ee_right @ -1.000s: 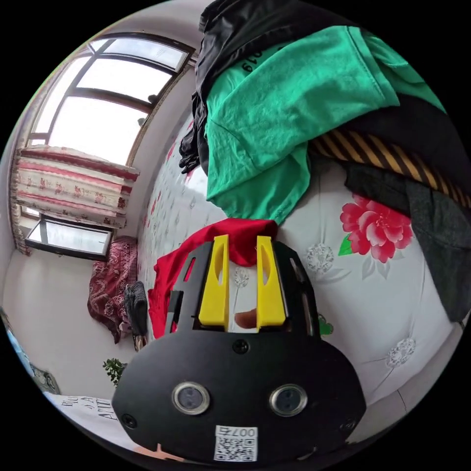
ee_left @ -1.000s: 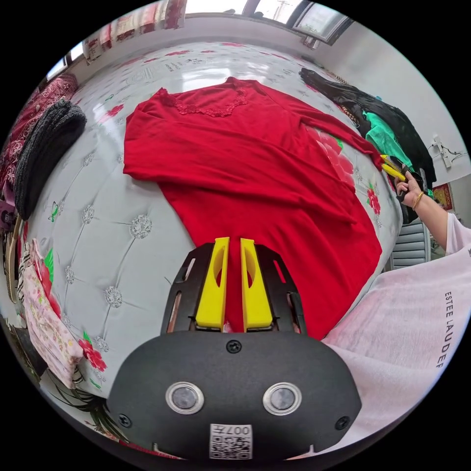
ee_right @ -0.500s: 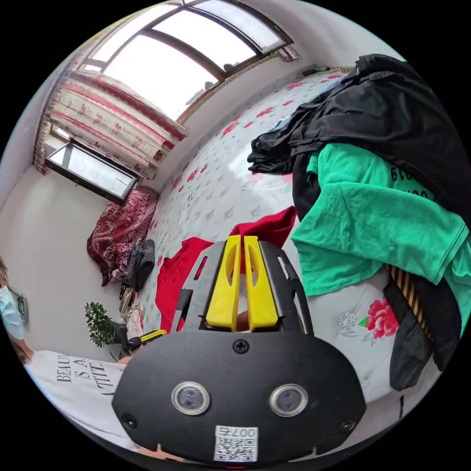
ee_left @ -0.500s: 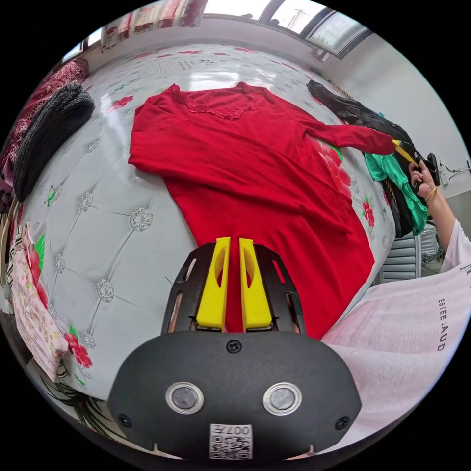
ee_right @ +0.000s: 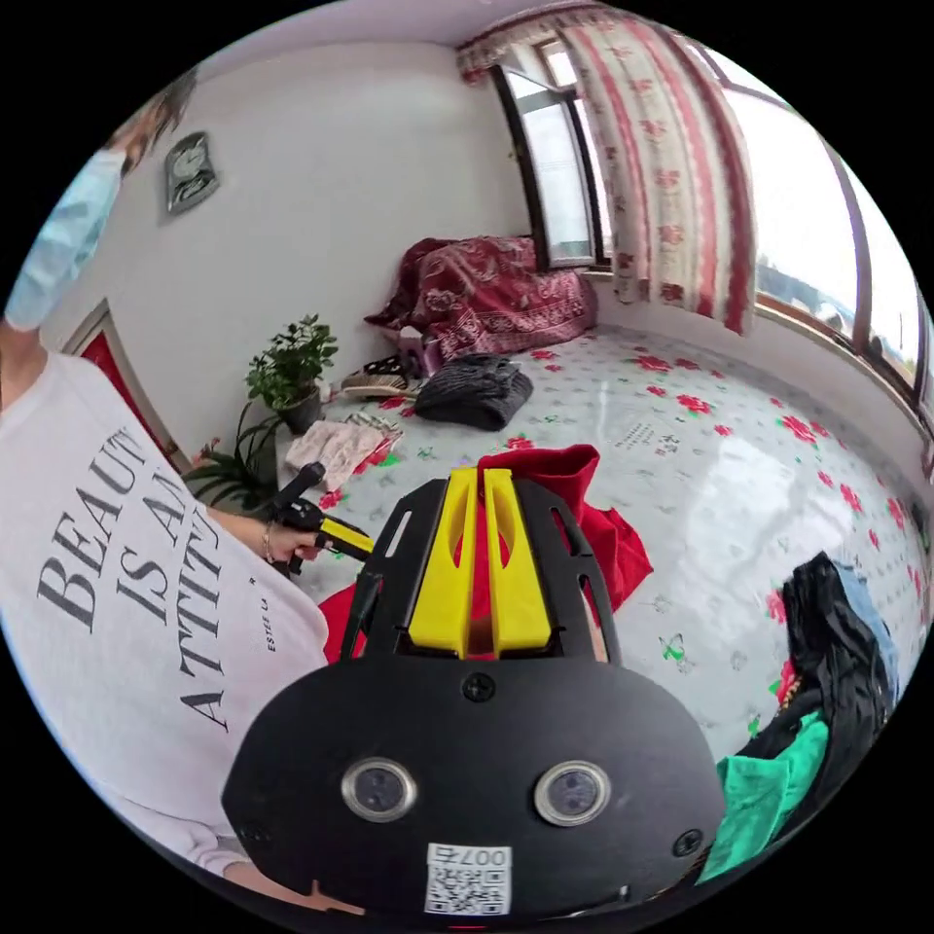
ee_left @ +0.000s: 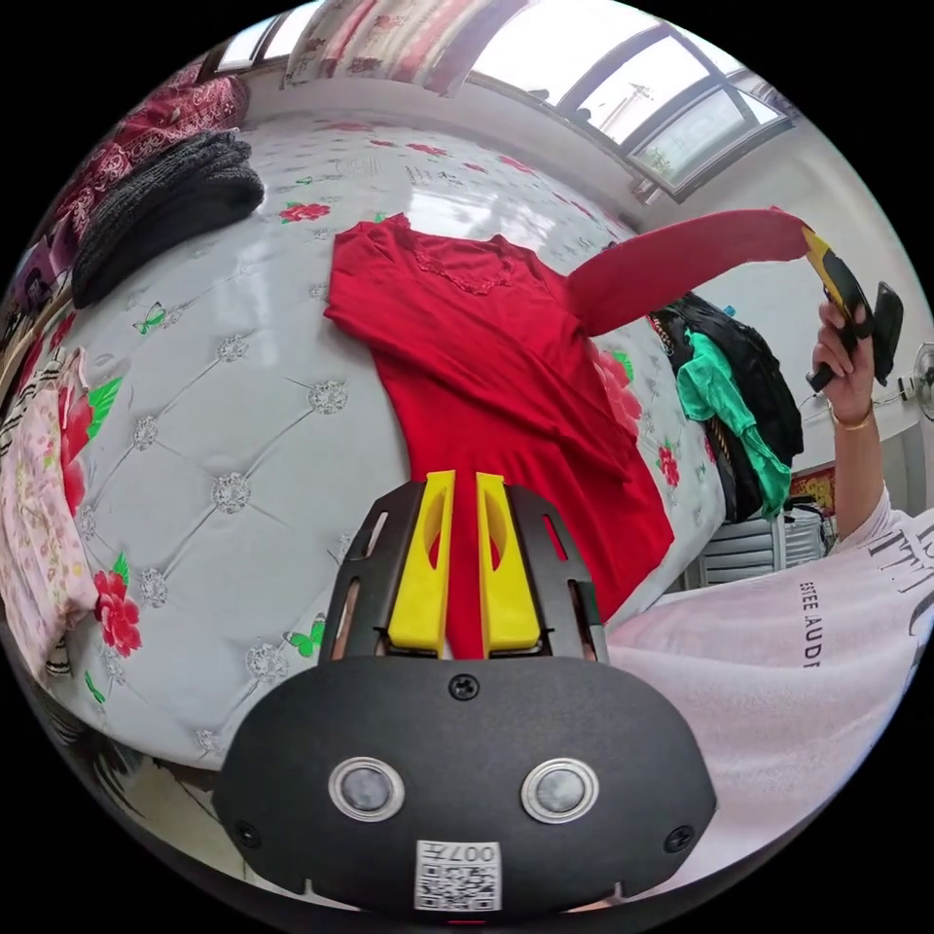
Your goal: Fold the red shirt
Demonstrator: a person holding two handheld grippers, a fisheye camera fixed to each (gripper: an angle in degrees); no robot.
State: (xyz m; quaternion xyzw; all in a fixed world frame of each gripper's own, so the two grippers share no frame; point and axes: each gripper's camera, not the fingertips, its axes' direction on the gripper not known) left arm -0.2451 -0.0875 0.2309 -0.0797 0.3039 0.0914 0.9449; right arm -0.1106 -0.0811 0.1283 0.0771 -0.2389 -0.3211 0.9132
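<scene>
The red shirt lies face up on the quilted bed, collar toward the window. My left gripper is shut on its hem at the near edge of the bed. One long sleeve is lifted off the bed and stretched through the air, its cuff pinched in my right gripper, held high by a hand. In the right gripper view, the right gripper has its yellow jaws together on red cloth. The left gripper shows low at the bed's edge.
A heap of black and green clothes sits on the bed's right side. A dark knitted garment lies at the far left, a pink floral one nearer. White flowered bed cover. A potted plant stands by the wall.
The right gripper shut on the sleeve cuff and raised it off the bed, swinging toward the shirt. The left gripper kept its hold on the hem.
</scene>
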